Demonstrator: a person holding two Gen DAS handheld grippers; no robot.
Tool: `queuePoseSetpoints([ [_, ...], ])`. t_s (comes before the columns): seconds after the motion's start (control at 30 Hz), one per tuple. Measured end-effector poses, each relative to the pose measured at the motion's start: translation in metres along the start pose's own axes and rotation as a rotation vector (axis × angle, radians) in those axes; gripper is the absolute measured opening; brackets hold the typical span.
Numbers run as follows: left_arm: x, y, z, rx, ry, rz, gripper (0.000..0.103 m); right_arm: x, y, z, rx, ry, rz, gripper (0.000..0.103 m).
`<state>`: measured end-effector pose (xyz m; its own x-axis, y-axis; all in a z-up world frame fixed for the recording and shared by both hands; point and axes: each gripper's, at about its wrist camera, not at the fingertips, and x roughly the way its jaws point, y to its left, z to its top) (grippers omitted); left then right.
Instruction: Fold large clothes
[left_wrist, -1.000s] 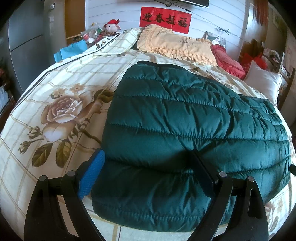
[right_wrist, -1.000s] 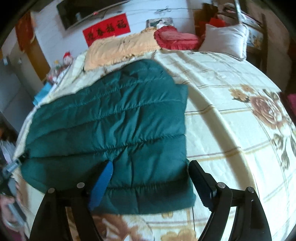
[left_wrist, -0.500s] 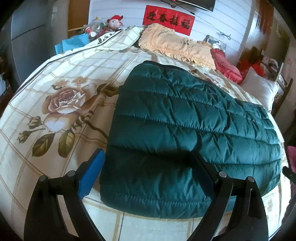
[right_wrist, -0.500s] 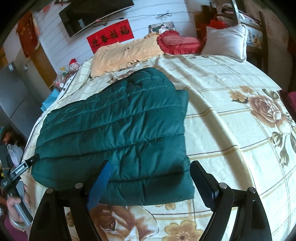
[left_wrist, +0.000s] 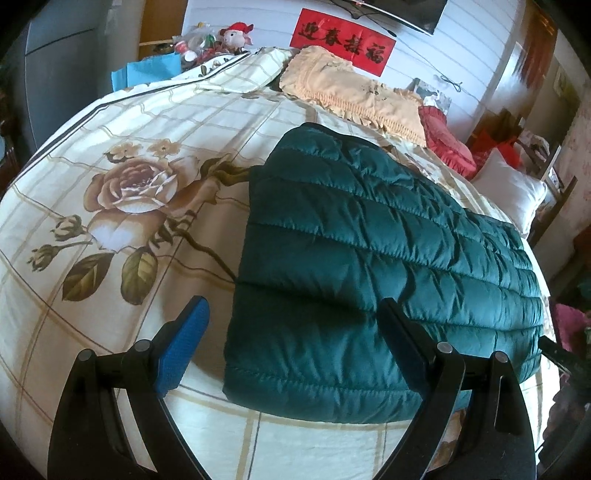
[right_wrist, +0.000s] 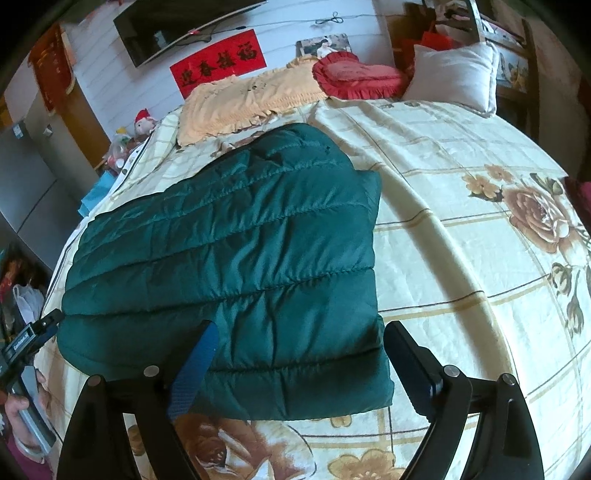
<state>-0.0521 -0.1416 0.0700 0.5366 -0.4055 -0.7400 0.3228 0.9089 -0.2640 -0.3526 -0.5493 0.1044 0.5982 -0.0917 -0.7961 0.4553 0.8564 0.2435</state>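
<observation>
A dark green quilted down jacket (left_wrist: 369, 258) lies folded flat on the floral bedspread (left_wrist: 110, 192); it also shows in the right wrist view (right_wrist: 236, 258). My left gripper (left_wrist: 291, 325) is open and empty, hovering above the jacket's near left corner without touching it. My right gripper (right_wrist: 299, 343) is open and empty above the jacket's near right corner. The left gripper's body (right_wrist: 29, 336) and the hand holding it show at the left edge of the right wrist view.
Pillows lie at the head of the bed: a yellow one (left_wrist: 351, 92), a red heart-shaped one (right_wrist: 354, 74) and a white one (right_wrist: 454, 74). A nightstand with a plush toy (left_wrist: 232, 33) stands at the far left. The bed's near edge is just below me.
Both grippers have pulled back and risen away from the jacket, so more of the bedspread shows in front of it. The jacket has stayed flat where it was.
</observation>
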Motion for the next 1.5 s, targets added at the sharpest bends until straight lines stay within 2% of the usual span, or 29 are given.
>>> queuePoseSetpoints([
  [0.1,0.005,0.005,0.001,-0.014,0.022,-0.025,0.093,0.006,-0.002,0.002,0.005,0.016,0.014,0.094],
  [0.27,0.017,0.024,0.006,-0.12,0.079,-0.135,0.093,0.02,-0.003,0.01,-0.004,0.038,0.042,0.097],
  [0.37,0.024,0.031,0.008,-0.155,0.1,-0.163,0.093,0.029,-0.006,0.016,0.003,0.049,0.076,0.102],
  [0.53,0.033,0.041,0.01,-0.208,0.122,-0.207,0.093,0.043,-0.011,0.024,0.025,0.068,0.119,0.103],
  [0.67,0.042,0.042,0.012,-0.216,0.14,-0.22,0.102,0.053,-0.01,0.03,0.025,0.075,0.175,0.103],
  [0.9,0.052,0.04,0.014,-0.234,0.15,-0.254,0.102,0.068,-0.011,0.035,0.049,0.096,0.236,0.103],
  [1.13,0.057,0.03,0.014,-0.228,0.132,-0.267,0.102,0.074,-0.013,0.037,0.038,0.108,0.244,0.103],
  [1.3,0.061,0.019,0.017,-0.201,0.159,-0.265,0.102,0.071,-0.011,0.032,0.036,0.096,0.237,0.103],
  [1.37,0.059,0.015,0.015,-0.184,0.167,-0.262,0.102,0.067,-0.006,0.03,0.017,0.081,0.226,0.1],
  [1.5,0.053,0.009,0.013,-0.149,0.144,-0.249,0.094,0.054,0.003,0.027,-0.019,0.044,0.207,0.079],
])
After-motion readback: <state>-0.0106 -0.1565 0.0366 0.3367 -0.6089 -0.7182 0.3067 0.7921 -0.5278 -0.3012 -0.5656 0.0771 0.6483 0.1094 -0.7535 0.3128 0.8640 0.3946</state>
